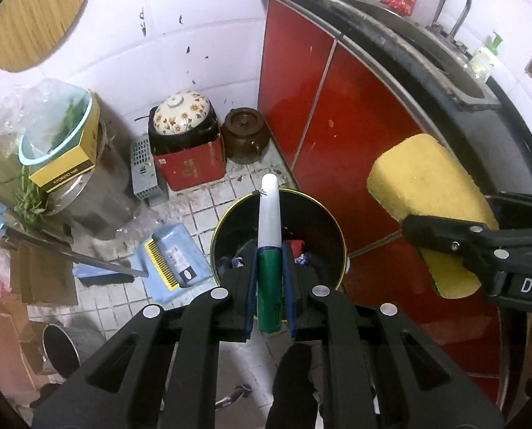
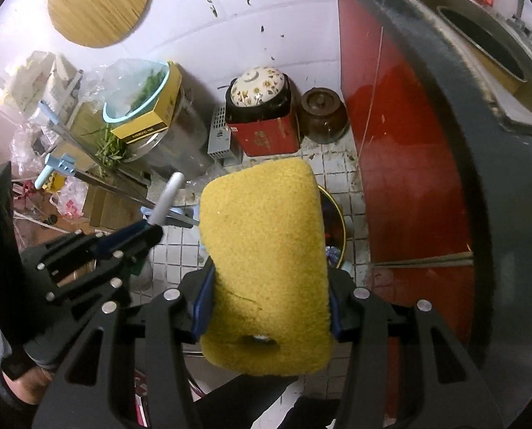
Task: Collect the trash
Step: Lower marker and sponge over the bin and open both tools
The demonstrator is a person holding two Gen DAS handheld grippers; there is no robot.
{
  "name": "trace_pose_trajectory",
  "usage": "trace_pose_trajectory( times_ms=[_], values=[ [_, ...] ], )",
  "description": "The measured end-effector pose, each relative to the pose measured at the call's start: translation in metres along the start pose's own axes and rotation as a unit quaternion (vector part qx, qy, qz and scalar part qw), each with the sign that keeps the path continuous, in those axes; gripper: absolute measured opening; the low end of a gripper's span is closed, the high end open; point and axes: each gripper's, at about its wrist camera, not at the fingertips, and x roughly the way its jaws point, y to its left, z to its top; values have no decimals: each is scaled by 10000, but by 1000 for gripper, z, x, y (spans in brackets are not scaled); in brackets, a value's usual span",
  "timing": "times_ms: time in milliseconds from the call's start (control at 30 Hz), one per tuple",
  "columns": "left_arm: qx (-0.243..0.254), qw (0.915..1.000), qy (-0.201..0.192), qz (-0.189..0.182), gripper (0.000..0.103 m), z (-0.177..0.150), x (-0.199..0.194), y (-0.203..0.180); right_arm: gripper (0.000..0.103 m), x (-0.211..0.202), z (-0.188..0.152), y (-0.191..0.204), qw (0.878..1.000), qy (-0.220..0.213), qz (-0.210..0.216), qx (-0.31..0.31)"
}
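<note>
My left gripper (image 1: 270, 261) is shut on a green-and-white tube (image 1: 270, 214), which points down over a round black trash bin (image 1: 312, 225) with a gold rim and some scraps inside. My right gripper (image 2: 269, 275) is shut on a thick yellow sponge (image 2: 266, 250), with the blue pads against both of its sides. In the left wrist view the sponge (image 1: 423, 178) hangs to the right of the bin, in front of the red cabinet. In the right wrist view the sponge hides most of the bin (image 2: 341, 221). The left gripper (image 2: 148, 228) shows there with the tube (image 2: 167, 196).
Red cabinet doors (image 1: 323, 107) under a dark counter with a sink (image 1: 444, 57) stand at the right. A blue dustpan (image 1: 173, 261) lies left of the bin on the tiled floor. A red box with a floral pot (image 1: 190, 143), a brown jar (image 1: 244, 136) and cluttered pots (image 1: 65, 132) line the wall.
</note>
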Motion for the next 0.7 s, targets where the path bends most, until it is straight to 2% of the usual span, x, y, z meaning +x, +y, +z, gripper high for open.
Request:
trace_pose_trajectory(
  times_ms=[67, 100, 133, 167, 200, 500, 600, 700],
  values=[
    [10, 10000, 15, -65, 13, 1, 6, 0, 55, 5, 4, -1, 10000, 51, -18, 42],
    [6, 9999, 22, -107, 22, 1, 7, -1, 59, 9, 6, -2, 9999, 97, 2, 70],
    [0, 9999, 45, -102, 36, 2, 10, -1, 70, 11, 8, -3, 9999, 128, -10, 99],
    [-8, 10000, 51, -40, 70, 3, 12, -1, 75, 10, 8, -5, 9999, 84, -16, 112],
    [5, 10000, -87, 47, 74, 3, 9, -1, 77, 9, 9, -6, 9999, 42, -16, 119],
    [190, 9996, -200, 65, 74, 6, -4, -9, 80, -18, 0, -14, 9998, -151, -53, 114],
    [334, 9991, -255, 86, 74, 5, -17, -18, 82, -43, -11, -24, 9992, -331, -93, 192],
    [695, 9967, -407, 18, 75, 4, -39, -43, 84, -79, -29, -41, 9975, -566, -239, 346]
  ],
)
